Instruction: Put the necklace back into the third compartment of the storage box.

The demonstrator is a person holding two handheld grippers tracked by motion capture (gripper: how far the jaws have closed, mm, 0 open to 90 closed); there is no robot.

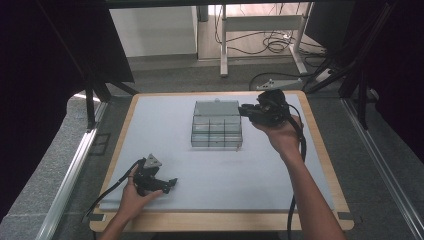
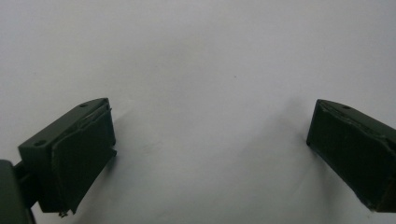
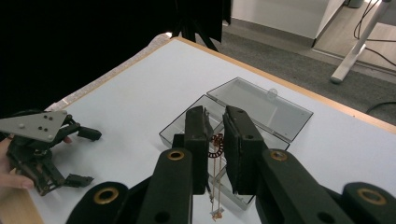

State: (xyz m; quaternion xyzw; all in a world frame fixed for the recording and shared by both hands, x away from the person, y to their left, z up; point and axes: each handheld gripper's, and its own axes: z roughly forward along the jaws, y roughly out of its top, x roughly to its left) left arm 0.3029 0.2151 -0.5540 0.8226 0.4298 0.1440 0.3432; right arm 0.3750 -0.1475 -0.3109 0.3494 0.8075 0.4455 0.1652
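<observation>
An open compartment box point(image 1: 217, 125) sits mid-table point(image 1: 165, 120), its lid lying flat behind it, toward the far edge.

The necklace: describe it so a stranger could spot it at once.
Start at the clear compartment box lying open mid-table. Right above it the right gripper pinches a thin coppery necklace, which dangles from a small toothed ring. It is the one coloured, hanging thing.
</observation>
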